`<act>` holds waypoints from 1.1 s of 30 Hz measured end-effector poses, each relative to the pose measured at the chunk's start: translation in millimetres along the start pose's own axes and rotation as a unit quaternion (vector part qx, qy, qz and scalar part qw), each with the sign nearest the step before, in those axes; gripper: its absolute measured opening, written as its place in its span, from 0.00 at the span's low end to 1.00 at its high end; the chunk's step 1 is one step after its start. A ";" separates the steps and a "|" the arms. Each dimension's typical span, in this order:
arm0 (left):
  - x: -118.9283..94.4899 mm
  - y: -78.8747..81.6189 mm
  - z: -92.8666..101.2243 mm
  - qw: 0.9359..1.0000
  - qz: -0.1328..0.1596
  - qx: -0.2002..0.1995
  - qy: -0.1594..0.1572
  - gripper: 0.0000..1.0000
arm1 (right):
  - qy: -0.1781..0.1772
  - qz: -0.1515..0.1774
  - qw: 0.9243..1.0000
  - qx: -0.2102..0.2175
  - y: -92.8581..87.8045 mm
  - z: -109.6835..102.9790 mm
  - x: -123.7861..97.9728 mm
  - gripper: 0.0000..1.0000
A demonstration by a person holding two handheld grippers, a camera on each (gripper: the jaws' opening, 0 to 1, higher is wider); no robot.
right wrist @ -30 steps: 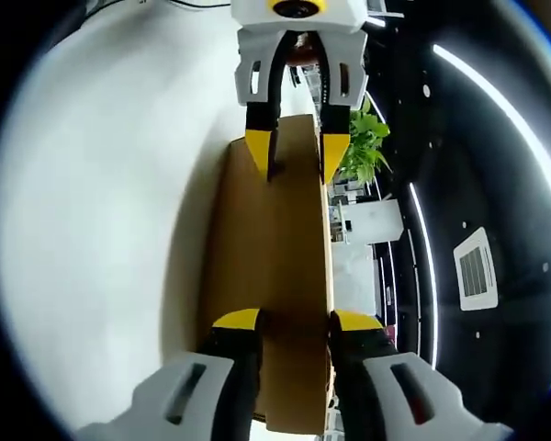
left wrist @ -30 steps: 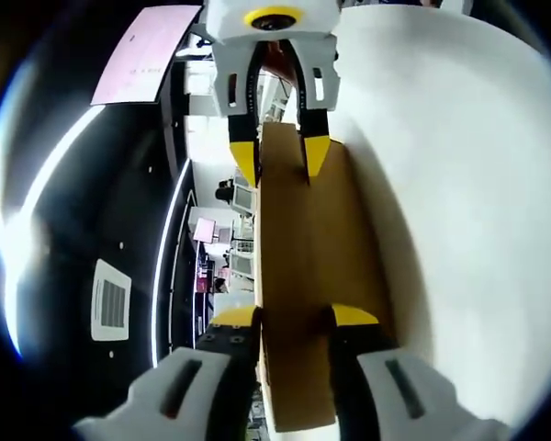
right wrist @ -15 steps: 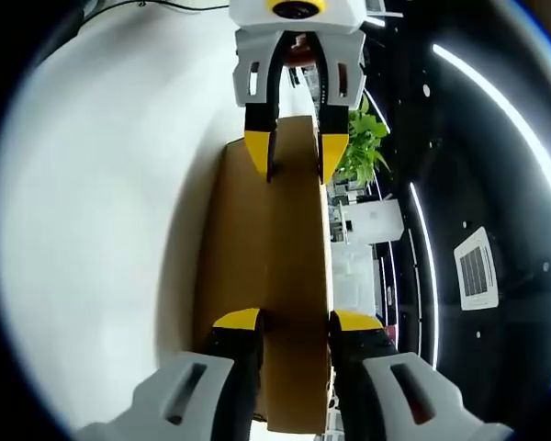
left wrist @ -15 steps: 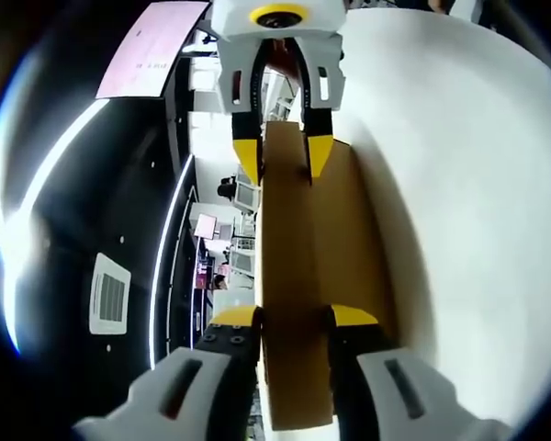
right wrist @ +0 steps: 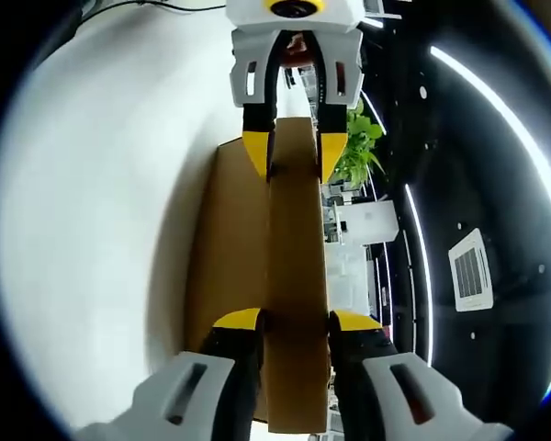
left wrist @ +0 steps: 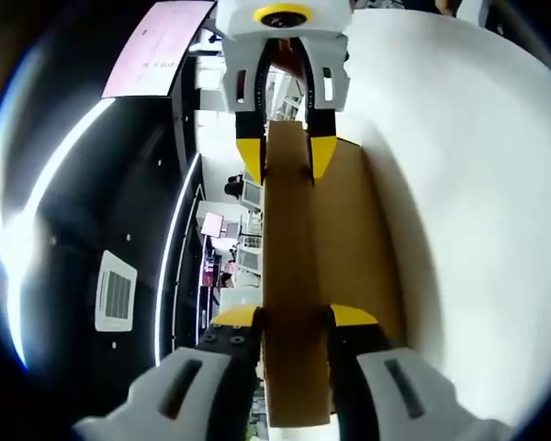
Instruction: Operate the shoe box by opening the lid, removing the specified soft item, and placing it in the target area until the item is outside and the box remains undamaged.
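The brown cardboard shoe box lid runs edge-on up the middle of the left gripper view. My left gripper is shut on its near end, yellow tips on either side. At its far end my right gripper clamps it too. The right gripper view shows the same from the other end. There the lid sits between the tips of my right gripper, and my left gripper grips the far end. What lies in the box is hidden.
The white table lies along the right of the left gripper view. That same table lies along the left of the right gripper view. Opposite it is a dark ceiling with light strips and a vent. A green plant stands beyond the lid.
The lid has turned a little between the two grippers, so its narrow edge face looks longer and its broad side spreads wider toward the table. Both grippers keep their hold.
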State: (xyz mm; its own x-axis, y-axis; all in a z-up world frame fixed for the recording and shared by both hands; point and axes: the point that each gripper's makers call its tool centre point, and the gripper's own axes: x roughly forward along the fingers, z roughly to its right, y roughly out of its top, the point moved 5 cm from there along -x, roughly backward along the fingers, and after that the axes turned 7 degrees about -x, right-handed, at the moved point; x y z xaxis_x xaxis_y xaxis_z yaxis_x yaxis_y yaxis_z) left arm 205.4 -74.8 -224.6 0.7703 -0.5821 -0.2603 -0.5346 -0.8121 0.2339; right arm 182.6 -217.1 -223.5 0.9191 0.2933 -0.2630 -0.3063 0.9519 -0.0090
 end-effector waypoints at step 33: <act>8.2 -5.2 -0.6 0.999 -0.023 0.008 0.024 0.35 | -0.007 0.000 1.000 -0.009 1.4 4.5 1.6 0.27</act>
State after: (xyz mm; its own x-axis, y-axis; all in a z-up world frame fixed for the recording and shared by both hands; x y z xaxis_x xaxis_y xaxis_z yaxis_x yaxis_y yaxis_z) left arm 214.7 -75.4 -227.4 0.8095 -0.5422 -0.2250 -0.5041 -0.8385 0.2068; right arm 184.8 -214.9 -219.6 0.9225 0.2946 -0.2494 -0.3105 0.9502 -0.0260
